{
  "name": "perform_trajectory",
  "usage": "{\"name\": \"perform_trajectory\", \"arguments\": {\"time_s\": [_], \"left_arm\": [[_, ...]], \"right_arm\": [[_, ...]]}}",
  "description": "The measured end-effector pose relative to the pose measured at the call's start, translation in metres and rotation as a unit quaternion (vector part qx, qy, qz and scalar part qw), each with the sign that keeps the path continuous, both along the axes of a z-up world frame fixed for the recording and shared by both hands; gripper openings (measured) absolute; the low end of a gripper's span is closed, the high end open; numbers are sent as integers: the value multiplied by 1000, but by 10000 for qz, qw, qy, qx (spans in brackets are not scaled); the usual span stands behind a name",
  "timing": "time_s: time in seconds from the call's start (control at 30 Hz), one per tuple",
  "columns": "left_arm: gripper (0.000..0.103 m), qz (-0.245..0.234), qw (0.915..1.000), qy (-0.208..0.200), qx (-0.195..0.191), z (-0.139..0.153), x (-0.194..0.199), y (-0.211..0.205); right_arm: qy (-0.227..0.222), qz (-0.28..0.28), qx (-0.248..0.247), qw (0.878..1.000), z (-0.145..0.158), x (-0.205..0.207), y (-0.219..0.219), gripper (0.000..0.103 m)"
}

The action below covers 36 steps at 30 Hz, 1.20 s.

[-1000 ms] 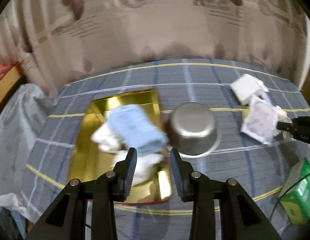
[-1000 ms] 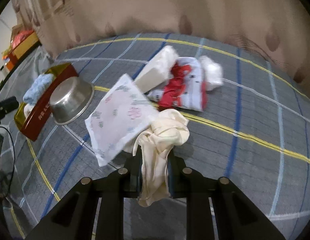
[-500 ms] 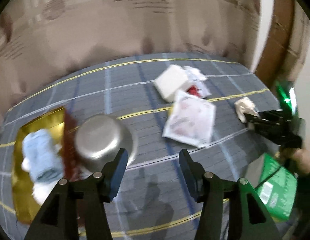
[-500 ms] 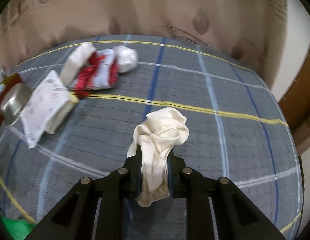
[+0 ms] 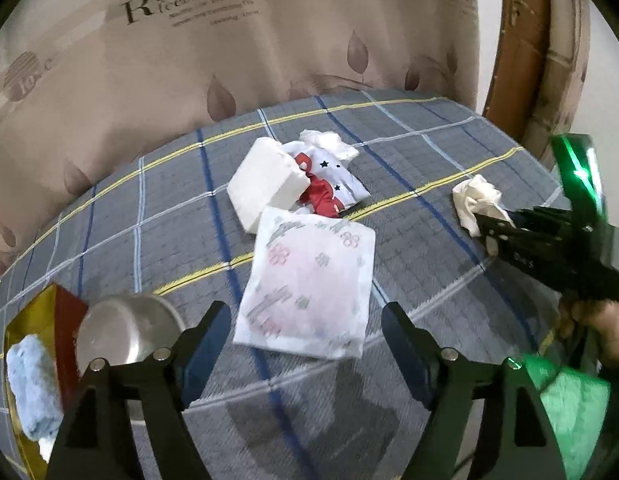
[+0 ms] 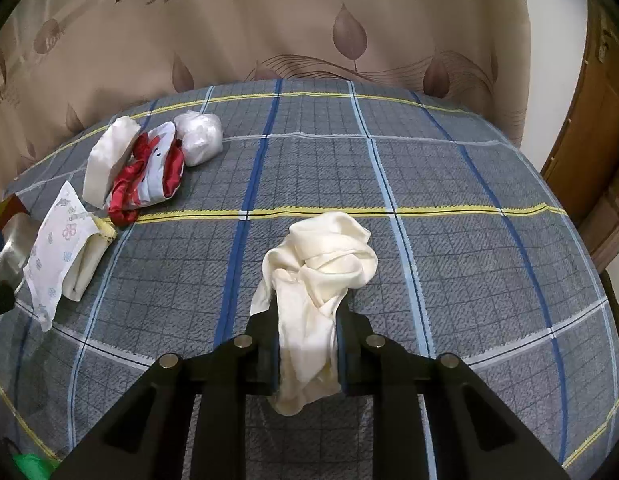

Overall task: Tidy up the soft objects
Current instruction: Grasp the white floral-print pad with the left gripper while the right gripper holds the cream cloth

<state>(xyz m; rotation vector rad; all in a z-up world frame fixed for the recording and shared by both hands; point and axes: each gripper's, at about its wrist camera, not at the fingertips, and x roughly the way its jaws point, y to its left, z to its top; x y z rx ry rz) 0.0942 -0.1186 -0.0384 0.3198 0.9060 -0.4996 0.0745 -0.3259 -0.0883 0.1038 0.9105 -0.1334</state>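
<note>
My right gripper (image 6: 307, 312) is shut on a crumpled cream cloth (image 6: 321, 264), held just above the plaid tablecloth; the left wrist view shows the same cloth (image 5: 475, 202) at the right gripper's (image 5: 483, 226) tip. My left gripper (image 5: 305, 320) has its jaws opening wide, with nothing between them, hovering just short of a flowered white packet (image 5: 309, 284). Behind the packet lie a white block (image 5: 265, 184), a red and white garment (image 5: 329, 184) and a white wad (image 5: 329, 142). A gold tray (image 5: 33, 320) at far left holds a light blue towel (image 5: 33, 392).
A steel bowl (image 5: 121, 336) lies upside down beside the gold tray. A green box (image 5: 569, 400) sits at the table's near right edge, by the person's hand (image 5: 605, 332). A beige curtain (image 6: 309, 32) hangs behind the table, and a wooden door (image 6: 589, 160) stands to the right.
My left gripper swung right, from over the gold tray to the flowered packet, and its jaws opened wide. My right gripper carried the cream cloth right, away from the pile.
</note>
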Motion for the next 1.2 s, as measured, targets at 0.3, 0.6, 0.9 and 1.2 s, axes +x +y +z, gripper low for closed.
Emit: {"name": "perform_trajectory", "arguments": {"time_s": [0.3,0.6,0.9,1.2], "left_arm": [[81,268,9988,107,404,-25,32,-21],[91,318,9988,380,-12,-42,41,-6],[41,441,9969,521,-387,-31,37,6],[14,510,9965,445,-491,-16,32,18]], "right_arm": [[-21,22,208,9998,-1,-1,-5,22],[-18,36,209,9998,0,-1,-4,23],[-18,35,216,9998,-1,-1,-3,25],[-19,32,222,9997,-1,-1,-3,25]]}}
